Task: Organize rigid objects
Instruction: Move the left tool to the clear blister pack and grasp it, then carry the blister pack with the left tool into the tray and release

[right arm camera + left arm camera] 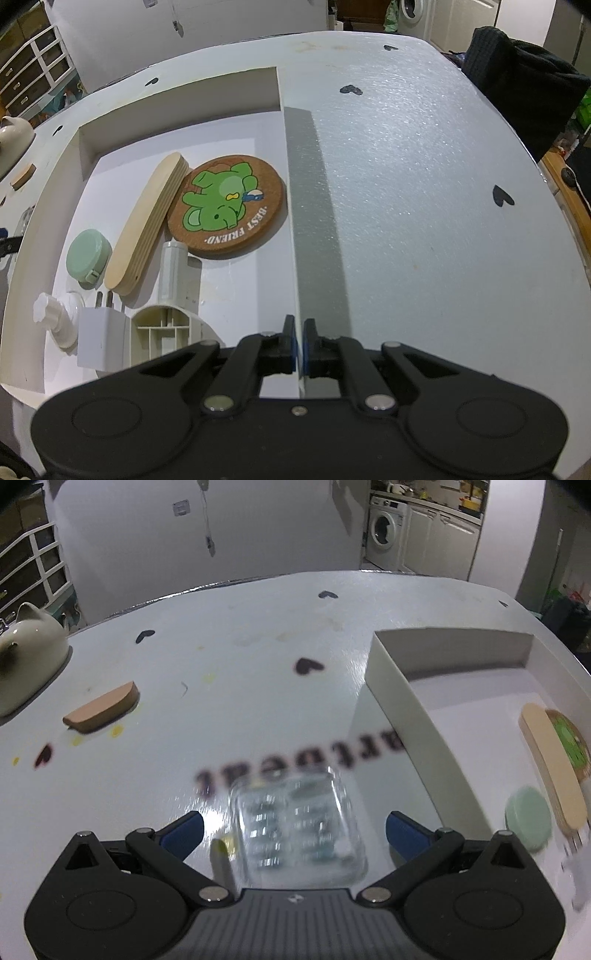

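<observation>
Your white table carries an open white box; left of it lie a clear blister pack, a wooden half-round block and a cream teapot.

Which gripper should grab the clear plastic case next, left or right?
Left. The left gripper is open with the clear plastic case right between its fingers on the table. The right gripper is shut on the white box wall, holding it.
</observation>
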